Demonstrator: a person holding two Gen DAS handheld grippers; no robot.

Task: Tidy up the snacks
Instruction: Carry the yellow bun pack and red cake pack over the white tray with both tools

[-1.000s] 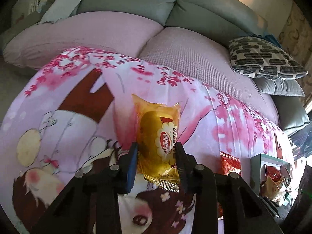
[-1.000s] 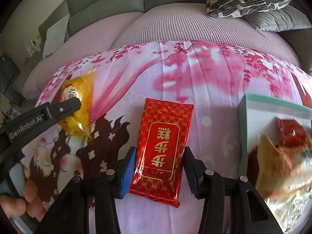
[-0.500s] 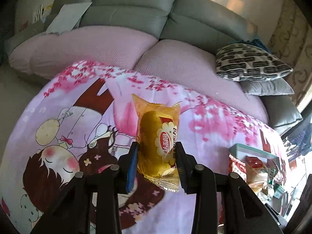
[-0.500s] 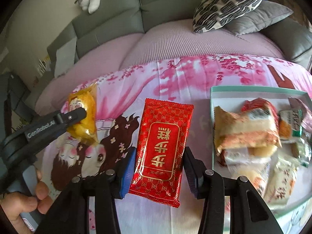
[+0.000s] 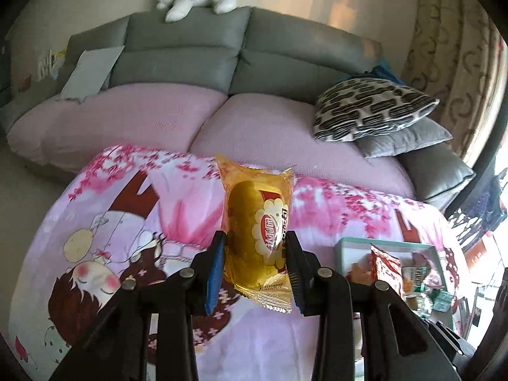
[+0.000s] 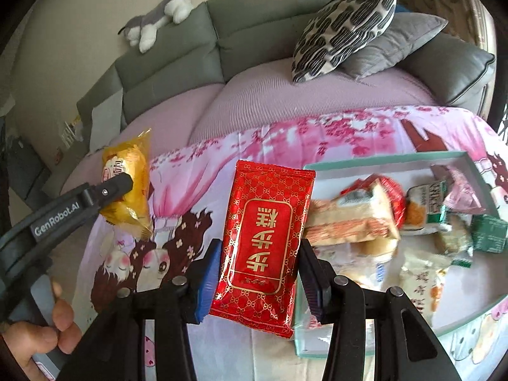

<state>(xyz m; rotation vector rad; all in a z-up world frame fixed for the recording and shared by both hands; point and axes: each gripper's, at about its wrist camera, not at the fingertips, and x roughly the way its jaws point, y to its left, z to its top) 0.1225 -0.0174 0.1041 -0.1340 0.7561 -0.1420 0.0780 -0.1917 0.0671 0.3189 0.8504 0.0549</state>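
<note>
— Above the pink cartoon-print cloth (image 5: 104,222), what does your left gripper (image 5: 255,270) hold?
— Your left gripper clamps a yellow clear-wrapped bun packet (image 5: 257,235), upright between its pads and clear of the cloth.
— And your right gripper (image 6: 258,276)?
— It grips a glossy red foil snack packet (image 6: 265,241) by its long edges, just left of the teal-rimmed snack tray (image 6: 381,157), where several wrapped snacks already lie.

Tray (image 6: 374,160) front corner hidden behind red packet (image 6: 265,238)
</note>
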